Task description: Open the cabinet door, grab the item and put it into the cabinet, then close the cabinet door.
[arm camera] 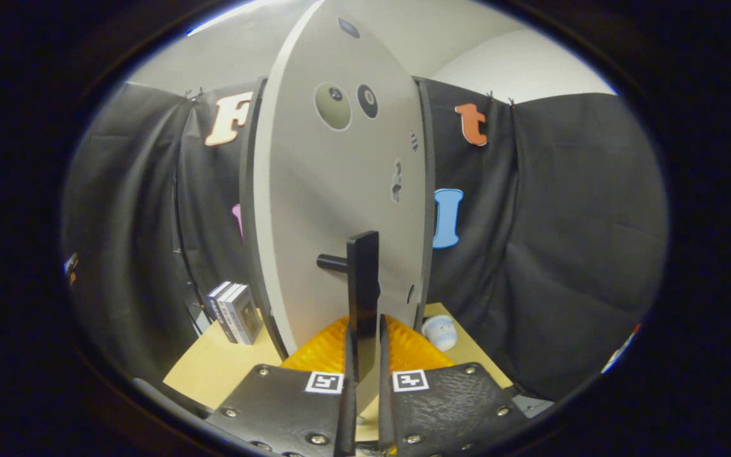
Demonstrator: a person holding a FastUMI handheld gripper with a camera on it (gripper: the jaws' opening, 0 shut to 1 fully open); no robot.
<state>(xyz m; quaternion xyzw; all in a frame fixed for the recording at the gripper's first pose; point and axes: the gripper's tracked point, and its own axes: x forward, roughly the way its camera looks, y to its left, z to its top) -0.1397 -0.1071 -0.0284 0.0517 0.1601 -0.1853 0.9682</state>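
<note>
The fingers point(346, 355) are closed on the handle point(363, 298), one pressed to each side of the bar's lower end, so that only its narrow edge is seen between them. The gripper point(363, 362) is pointed straight ahead and held level, square to the door point(334, 203), with the two marker plates lying side by side at the base of the fingers. The handle is a dark, flat, upright bar, and a short round post point(332, 262) is seen joining it to the door face on the left. The door is a pale grey panel with a dark edge, standing just beyond the fingers and turned partly edge-on. Two round marks, one pale and one dark, are printed on its upper part, and small dark marks are seen lower down toward its right edge. Whether the door is fully open cannot be told.

Behind the door's foot, a small white item point(440, 332) with a rounded shape is seen lying on the table point(226, 362), right of the fingers and apart from them; its details are too small to be made out. To the left, a group of grey boxes point(235, 312) is stood on the table near the door's edge. Black cloth is hung behind everything.
</note>
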